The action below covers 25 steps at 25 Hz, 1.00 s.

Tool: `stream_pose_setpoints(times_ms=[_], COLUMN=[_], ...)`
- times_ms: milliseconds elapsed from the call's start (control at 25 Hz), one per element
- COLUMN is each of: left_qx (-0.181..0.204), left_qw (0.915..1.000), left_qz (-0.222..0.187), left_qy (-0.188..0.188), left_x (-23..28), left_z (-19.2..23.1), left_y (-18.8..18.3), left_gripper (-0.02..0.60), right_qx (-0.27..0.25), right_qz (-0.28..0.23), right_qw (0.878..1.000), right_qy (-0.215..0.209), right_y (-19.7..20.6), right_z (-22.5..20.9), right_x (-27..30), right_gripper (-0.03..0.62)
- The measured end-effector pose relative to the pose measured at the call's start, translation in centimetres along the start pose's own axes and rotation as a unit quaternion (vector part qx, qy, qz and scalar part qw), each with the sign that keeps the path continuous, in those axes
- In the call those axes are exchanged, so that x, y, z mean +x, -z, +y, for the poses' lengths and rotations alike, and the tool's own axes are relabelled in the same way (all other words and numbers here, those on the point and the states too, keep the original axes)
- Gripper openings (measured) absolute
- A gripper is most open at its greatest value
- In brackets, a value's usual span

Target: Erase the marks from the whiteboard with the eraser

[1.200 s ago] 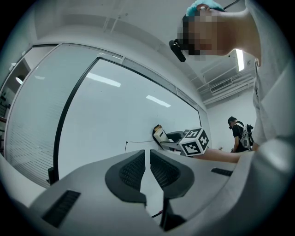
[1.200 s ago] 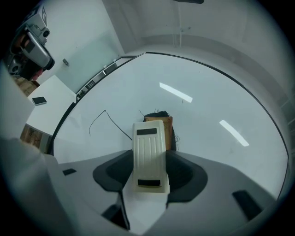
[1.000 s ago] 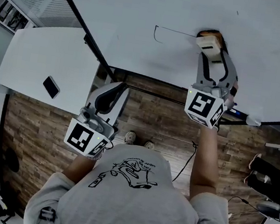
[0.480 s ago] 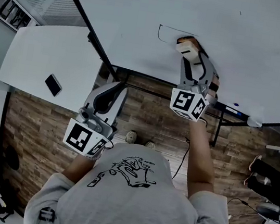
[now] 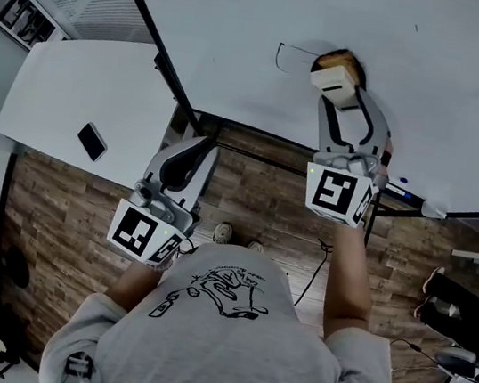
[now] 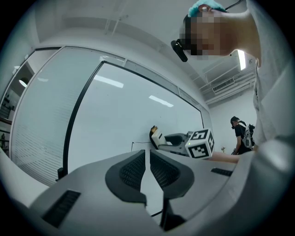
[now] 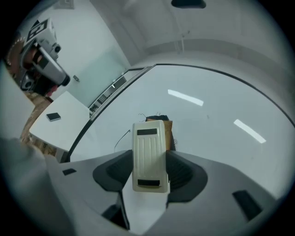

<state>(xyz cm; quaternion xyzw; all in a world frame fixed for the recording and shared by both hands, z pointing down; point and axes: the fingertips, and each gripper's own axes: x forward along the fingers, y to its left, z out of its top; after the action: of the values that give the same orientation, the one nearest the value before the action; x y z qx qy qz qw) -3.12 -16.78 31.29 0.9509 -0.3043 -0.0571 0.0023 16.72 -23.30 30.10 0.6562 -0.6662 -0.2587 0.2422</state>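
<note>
Nearest my body, the left tongs [image 5: 195, 154] hang low at my left side over the wooden floor [image 5: 63, 221]; the left gripper view shows the two jaws drawn together with only a thin slit between the ribbed pads; nothing stands between them; they touch no object.

Further out, my right arm is extended up and forward; the right tongs [image 7: 150, 168] are clenched on the eraser [image 7: 148, 156]; the jaws press its two long sides, one pad on each; the cream ribbed plastic back of the eraser faces the gripper camera and stands out beyond the jaw tips toward the board; its dark and brown felt end lies on the far side, against the whiteboard [image 5: 249, 16].

On the whiteboard, a thin black mark [image 5: 283, 58] runs as an open corner shape; in the head view it lies just beside the eraser, on its left; I cannot tell whether the line reaches the eraser's edge; in the right gripper view the same line shows left of the eraser body, past the left jaw.

To the left of the whiteboard's dark frame stands a white table [image 5: 58, 85]; a dark phone [image 5: 91, 143] lies flat on it, well apart from both tongs.
</note>
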Motion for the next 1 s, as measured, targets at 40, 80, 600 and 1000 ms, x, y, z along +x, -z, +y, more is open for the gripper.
stream_pose_setpoints(times_ms=[40,80,600,1000], left_qx=[0.000,-0.001,-0.003,-0.003], left_qw=[1.0000,1.0000,1.0000,0.9999], left_qz=[-0.001,-0.001,0.000,0.004], left_qy=[0.001,0.002,-0.002,-0.015], left_x=[0.0,0.1,0.1,-0.6], left_z=[0.0,-0.1,1.1,2.0], left_y=[0.0,-0.1,0.3,0.4], left_gripper=[0.046,0.046,0.046,0.046], right_qx=[0.007,0.012,-0.015,-0.047], right_qz=[-0.008,-0.012,0.008,0.023], right_qw=[1.000,1.000,0.999,0.999], right_qy=[0.011,0.021,0.035,-0.001], right_y=[-0.9,-1.6,-1.2,0.0], right_z=[-1.3,-2.5,-3.0,2.7], right_x=[-0.1,0.0,3.3,5.3], right_gripper=[0.230,0.230,0.230,0.232])
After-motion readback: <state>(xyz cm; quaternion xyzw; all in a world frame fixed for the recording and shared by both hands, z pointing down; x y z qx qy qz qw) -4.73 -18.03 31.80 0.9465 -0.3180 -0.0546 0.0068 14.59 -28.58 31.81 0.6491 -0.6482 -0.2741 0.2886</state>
